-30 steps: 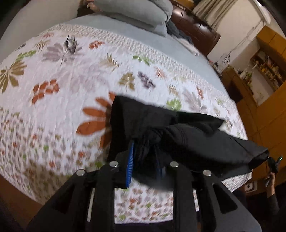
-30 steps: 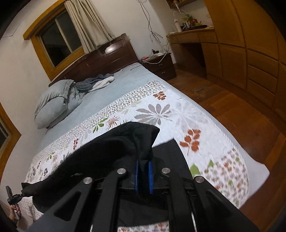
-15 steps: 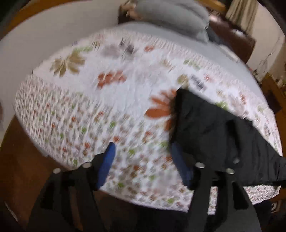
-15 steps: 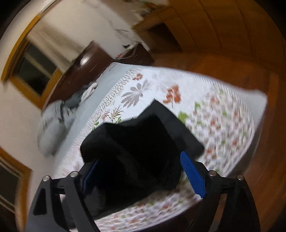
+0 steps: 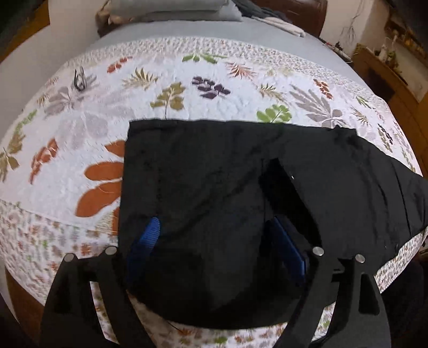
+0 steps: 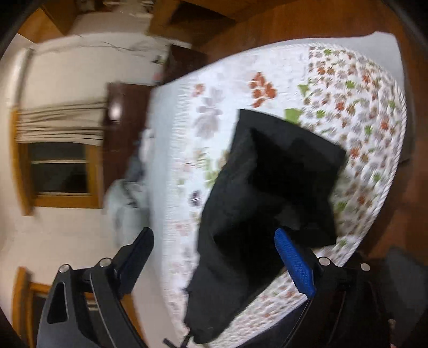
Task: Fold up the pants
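Observation:
Black pants lie folded on the floral quilt near the bed's front edge, and one part trails off to the right toward that edge. My left gripper hovers over the fold with its jaws opening wide; its blue pads stand clear of the cloth. The right wrist view is rolled sideways. There the pants lie across the quilt corner. My right gripper is above their near end, its jaws wide and closing, and its blue pad presses on nothing.
Grey pillows and crumpled clothes lie at the head of the bed by a dark wooden headboard. A small dark clip rests on the quilt at far left. A curtained window and wooden floor flank the bed.
Both grippers were shut on bunched black cloth a second ago and have let go and opened. The pants now lie flat on the quilt. The right view has rolled sideways.

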